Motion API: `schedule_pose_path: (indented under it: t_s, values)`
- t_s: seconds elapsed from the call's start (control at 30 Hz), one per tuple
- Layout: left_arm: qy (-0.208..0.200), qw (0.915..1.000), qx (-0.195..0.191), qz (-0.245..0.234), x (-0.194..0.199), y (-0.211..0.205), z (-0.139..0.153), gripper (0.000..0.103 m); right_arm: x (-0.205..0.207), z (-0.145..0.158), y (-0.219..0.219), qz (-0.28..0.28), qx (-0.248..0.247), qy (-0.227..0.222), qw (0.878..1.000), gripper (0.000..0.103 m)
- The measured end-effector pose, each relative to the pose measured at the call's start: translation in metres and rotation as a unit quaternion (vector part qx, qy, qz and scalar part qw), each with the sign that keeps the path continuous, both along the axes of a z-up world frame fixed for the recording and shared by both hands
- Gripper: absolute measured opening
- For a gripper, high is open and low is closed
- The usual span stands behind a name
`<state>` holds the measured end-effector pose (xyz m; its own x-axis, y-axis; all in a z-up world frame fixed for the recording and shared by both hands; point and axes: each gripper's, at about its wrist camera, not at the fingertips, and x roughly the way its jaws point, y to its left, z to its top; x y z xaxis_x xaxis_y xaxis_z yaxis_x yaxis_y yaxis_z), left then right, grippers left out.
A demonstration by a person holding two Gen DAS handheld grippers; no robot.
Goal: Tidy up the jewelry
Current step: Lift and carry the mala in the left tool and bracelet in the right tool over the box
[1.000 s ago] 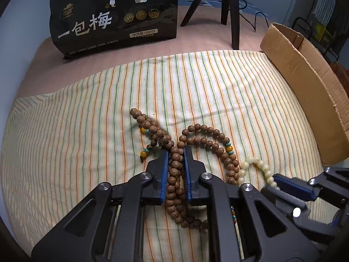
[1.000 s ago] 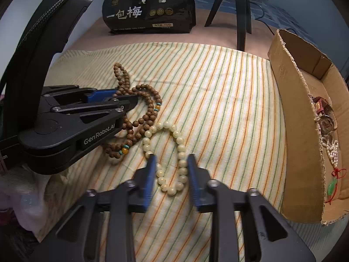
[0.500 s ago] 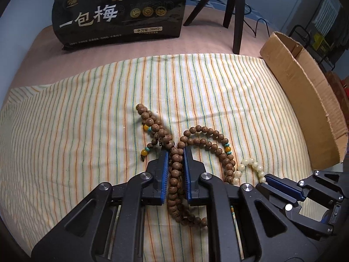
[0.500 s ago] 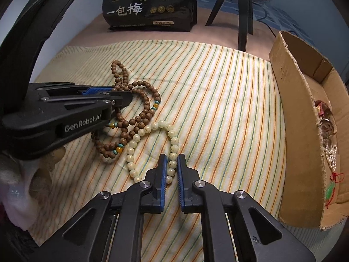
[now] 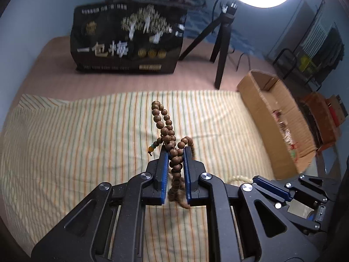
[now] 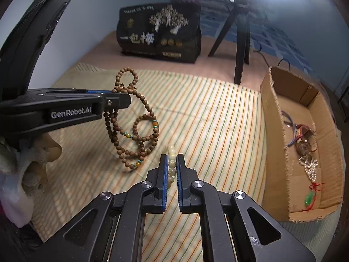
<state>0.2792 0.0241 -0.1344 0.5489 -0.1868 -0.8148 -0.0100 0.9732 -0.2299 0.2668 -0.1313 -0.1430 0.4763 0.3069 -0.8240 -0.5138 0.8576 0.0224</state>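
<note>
My left gripper (image 5: 176, 150) is shut on a long brown wooden bead necklace (image 5: 168, 128) and holds it above the striped cloth (image 5: 87, 131). In the right wrist view the left gripper (image 6: 122, 100) is at the left, with the brown beads (image 6: 135, 135) hanging in loops below it. My right gripper (image 6: 171, 158) is shut on a cream bead bracelet (image 6: 171, 163), lifted off the cloth (image 6: 218, 120). The right gripper (image 5: 261, 180) also shows low right in the left wrist view, with cream beads (image 5: 237, 177) beside it.
An open cardboard box (image 6: 272, 131) stands at the right edge of the cloth, with a pearl strand (image 6: 309, 166) and other jewelry inside. A black printed bag (image 5: 128, 43) and a ring light tripod (image 5: 220, 43) stand at the back.
Both grippers have risen, lifting the brown necklace and the cream bracelet off the cloth. The right gripper closed on the cream beads a second ago.
</note>
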Motion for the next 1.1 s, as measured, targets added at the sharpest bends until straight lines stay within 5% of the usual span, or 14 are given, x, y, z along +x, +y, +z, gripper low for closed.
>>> schedule_pose_path:
  t_s: [0.6,1.1]
  values:
    - [-0.091,0.9949,-0.040,-0.017,-0.038,-0.005,0.089,0.011,-0.033,0.084,-0.048,-0.029,0.043,-0.094,0.994,0.006]
    - [-0.124,0.9878,-0.069,-0.062,-0.036,-0.065,0.121,0.011,-0.025,0.121,-0.125,-0.114,0.068,-0.137,0.982,0.006]
